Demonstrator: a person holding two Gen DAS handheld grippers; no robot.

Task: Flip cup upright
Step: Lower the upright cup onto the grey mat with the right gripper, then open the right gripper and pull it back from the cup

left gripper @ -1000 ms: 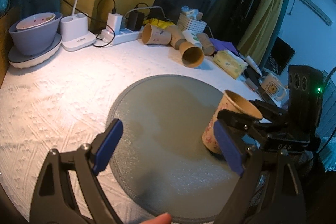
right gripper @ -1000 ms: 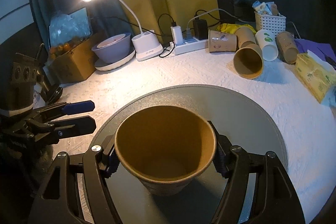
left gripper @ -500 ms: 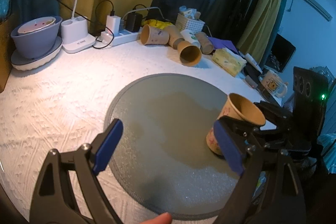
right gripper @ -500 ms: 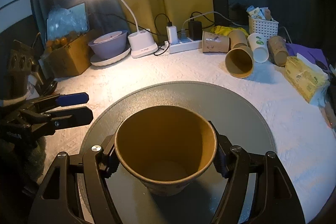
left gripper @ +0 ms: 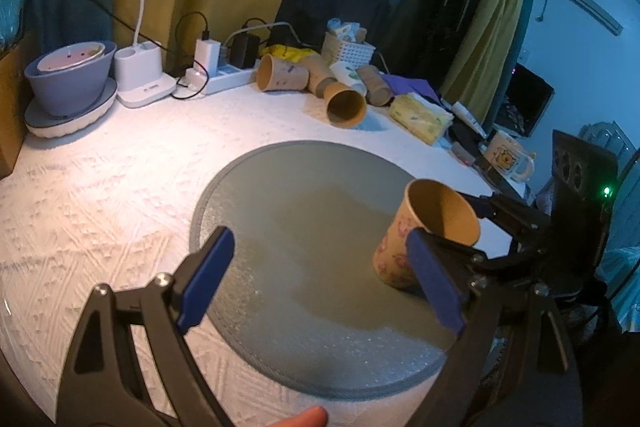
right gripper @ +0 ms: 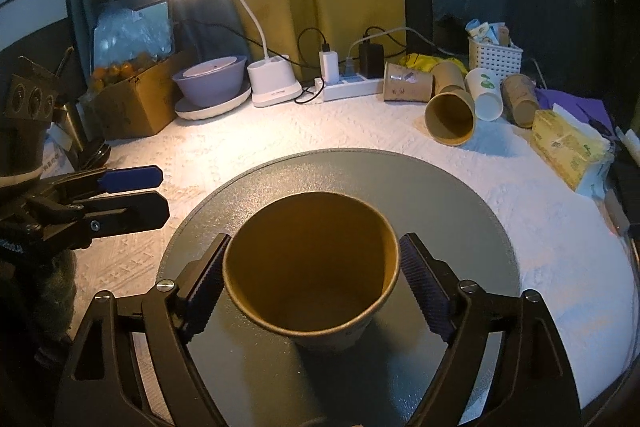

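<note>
1. The table [right gripper: 540, 227] has a white textured cloth; it carries all the things.
2. The round grey mat [right gripper: 460, 211] lies in the middle of the table, nearer to the front edge.
3. The cardboard box [right gripper: 132, 99] stands at the back left corner of the table, beside the purple bowl [right gripper: 210, 79] on its white plate.
4. The lit desk lamp [right gripper: 272, 79] stands at the back edge, next to the white power strip [right gripper: 348, 87].
5. A group of paper cups [right gripper: 448, 111] lies on its side near the back right part, with a white basket [right gripper: 494, 55] behind and a yellow tissue pack [right gripper: 568, 147] toward the right edge.
6. The left gripper [left gripper: 320, 279] is wide open and holds nothing, above the front left part of the mat.
7. The right gripper [right gripper: 312, 279] has its two pads on both sides of the cup, near the rim. In the right wrist view small gaps seem to show, so I cannot tell whether it is gripping.
8. The cup [left gripper: 424, 231] stands on the front right part of the mat, mouth up, leaning a little, its base on the mat.
</note>
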